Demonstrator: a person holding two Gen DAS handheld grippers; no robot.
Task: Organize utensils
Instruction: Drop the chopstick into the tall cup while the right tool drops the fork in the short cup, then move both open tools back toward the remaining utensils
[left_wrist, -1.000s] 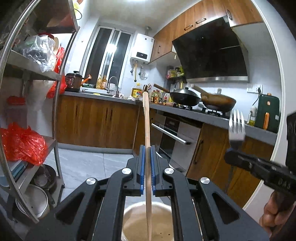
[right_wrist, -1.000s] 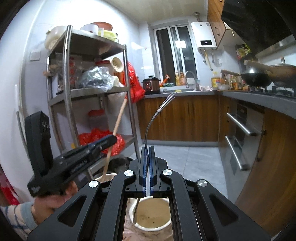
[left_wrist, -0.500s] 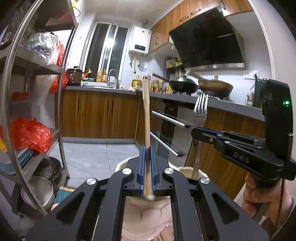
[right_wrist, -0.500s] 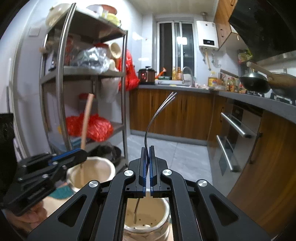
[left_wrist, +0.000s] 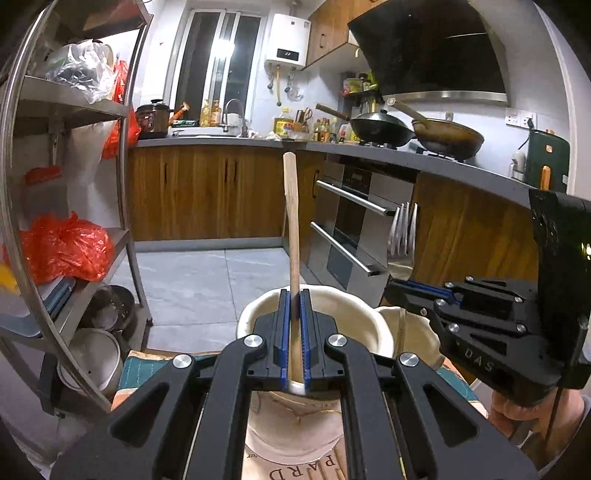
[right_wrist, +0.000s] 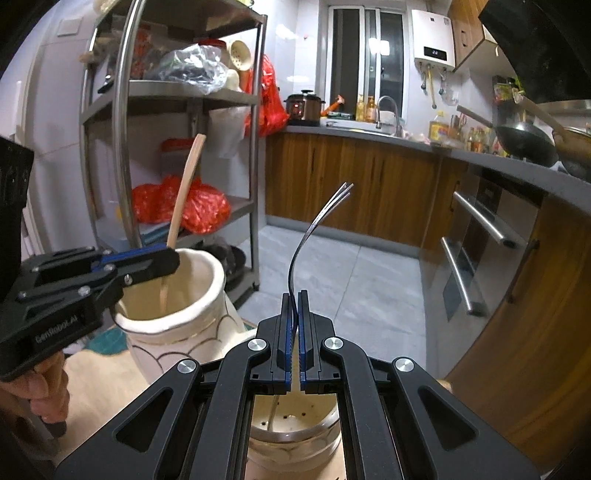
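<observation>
My left gripper (left_wrist: 294, 295) is shut on a wooden utensil (left_wrist: 291, 221), held upright with its lower end inside a cream ceramic holder (left_wrist: 258, 314). The same gripper (right_wrist: 162, 258), utensil (right_wrist: 184, 192) and holder (right_wrist: 207, 280) show at the left of the right wrist view. My right gripper (right_wrist: 294, 299) is shut on a metal fork (right_wrist: 317, 218), tines up, handle reaching down into a second cream holder (right_wrist: 295, 428) with drain holes. The right gripper (left_wrist: 391, 286) and fork (left_wrist: 402, 232) show at the right of the left wrist view.
Both holders stand on a patterned cloth (left_wrist: 129, 369). A steel rack (right_wrist: 122, 147) with red bags and pots stands left. Wooden cabinets, an oven (left_wrist: 354, 229) and a counter with woks (left_wrist: 384, 129) run along the right. Grey tile floor (right_wrist: 351, 280) lies beyond.
Both grippers have come down and tilted forward. The wooden utensil's lower end has gone into the left holder and the fork's handle into the right one. Both stay shut.
</observation>
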